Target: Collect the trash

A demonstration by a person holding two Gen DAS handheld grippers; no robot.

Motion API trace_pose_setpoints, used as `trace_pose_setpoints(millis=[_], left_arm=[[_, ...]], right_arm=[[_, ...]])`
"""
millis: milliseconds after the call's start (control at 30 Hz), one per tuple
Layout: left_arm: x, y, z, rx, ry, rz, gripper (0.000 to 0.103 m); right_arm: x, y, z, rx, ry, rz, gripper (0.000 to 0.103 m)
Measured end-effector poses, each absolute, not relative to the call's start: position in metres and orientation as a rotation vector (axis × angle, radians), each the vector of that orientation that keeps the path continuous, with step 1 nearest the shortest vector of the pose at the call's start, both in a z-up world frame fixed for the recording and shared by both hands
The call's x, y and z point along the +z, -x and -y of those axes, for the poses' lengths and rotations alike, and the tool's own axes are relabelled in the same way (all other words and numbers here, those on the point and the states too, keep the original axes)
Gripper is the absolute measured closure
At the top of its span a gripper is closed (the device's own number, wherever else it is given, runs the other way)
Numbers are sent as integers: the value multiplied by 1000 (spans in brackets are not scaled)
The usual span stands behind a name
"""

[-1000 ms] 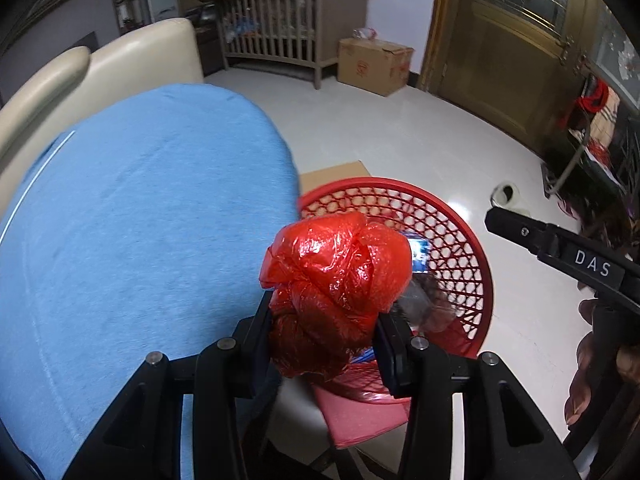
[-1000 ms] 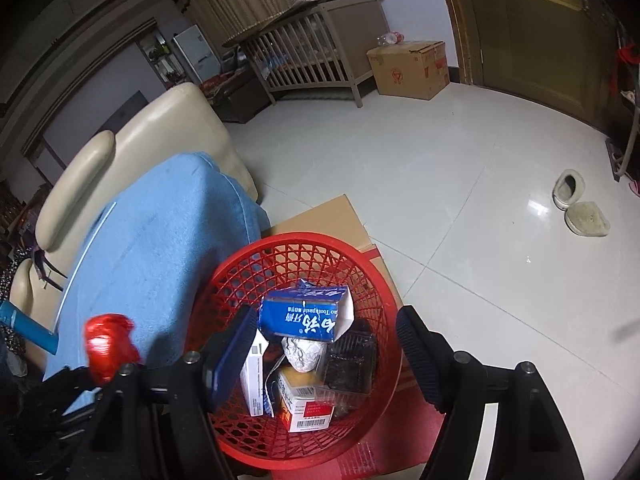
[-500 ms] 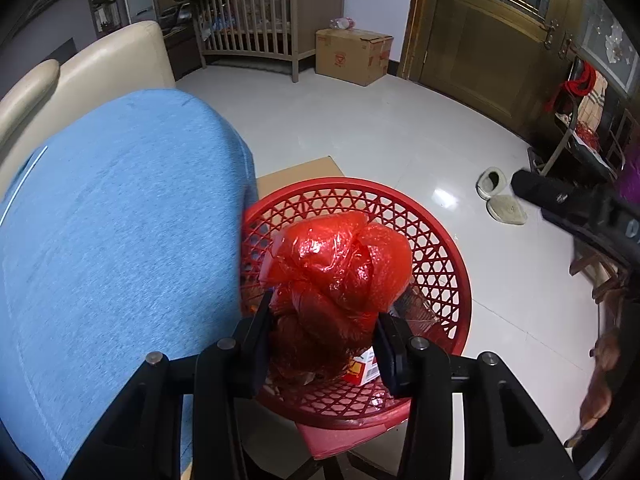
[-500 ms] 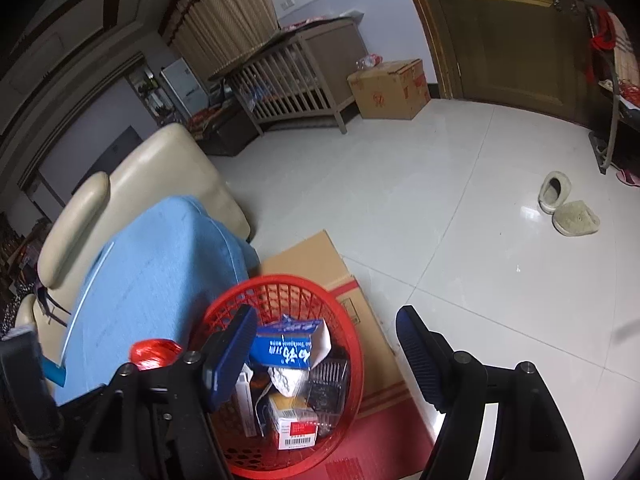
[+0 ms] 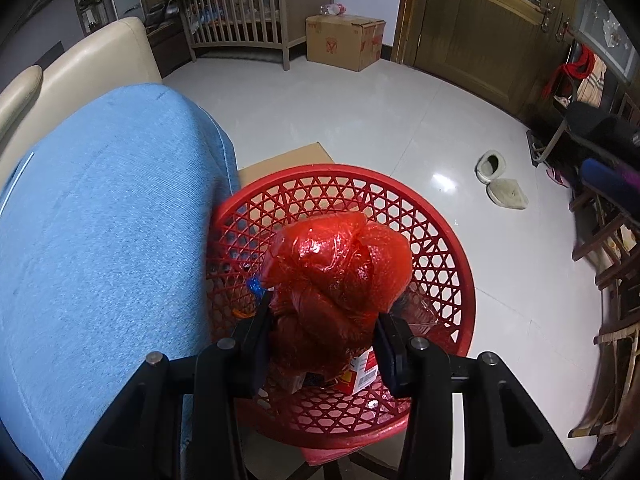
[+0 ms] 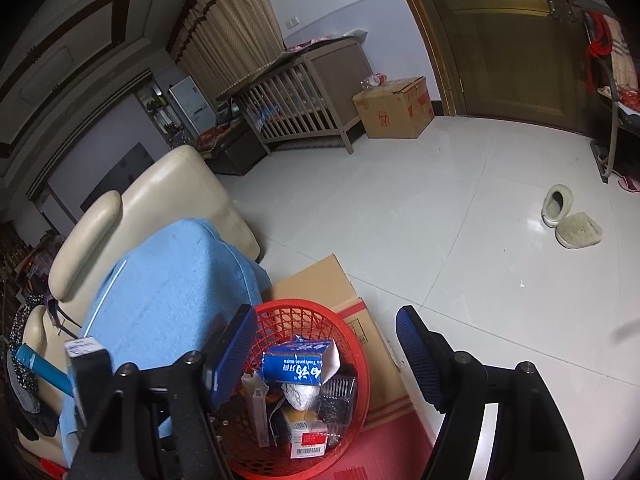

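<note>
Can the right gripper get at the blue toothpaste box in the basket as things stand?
Probably yes: the right gripper is open and empty, and the blue toothpaste box lies uncovered atop the trash in the red basket.

My left camera looks steeply down, close over the red basket (image 5: 448, 240); my right camera views it (image 6: 356, 340) from higher, farther back.

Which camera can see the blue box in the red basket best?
The right wrist view. The blue box lies on top of the trash in the basket, in plain sight. In the left wrist view the red bag in the left gripper blocks it.
</note>
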State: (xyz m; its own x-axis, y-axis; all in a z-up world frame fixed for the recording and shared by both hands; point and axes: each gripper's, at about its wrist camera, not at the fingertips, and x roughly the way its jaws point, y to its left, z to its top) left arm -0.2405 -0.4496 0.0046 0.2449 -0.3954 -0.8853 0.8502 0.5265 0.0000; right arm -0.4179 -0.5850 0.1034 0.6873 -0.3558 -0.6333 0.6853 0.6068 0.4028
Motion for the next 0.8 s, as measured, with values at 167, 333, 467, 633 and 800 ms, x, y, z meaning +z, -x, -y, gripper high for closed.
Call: trace_pose_setpoints(millis=[167,333,467,633,800], left_arm=[[-5,235,456,-918,-546,-1050,43],[2,229,451,-910,-513,-1054,32],[16,224,442,-903,-480,-1030,31],[33,218,422,-877,-443,-990,29],[49,213,395,-839,-398,-949,29]], right_arm=[[108,415,584,-627,-676,-531,28],[112,412,582,-621,-668,-525,28],[116,408,578,-615,-658,-519,28],[121,401,565,-592,-639,-518,28],[128,388,543,-545,-612,-526,28]])
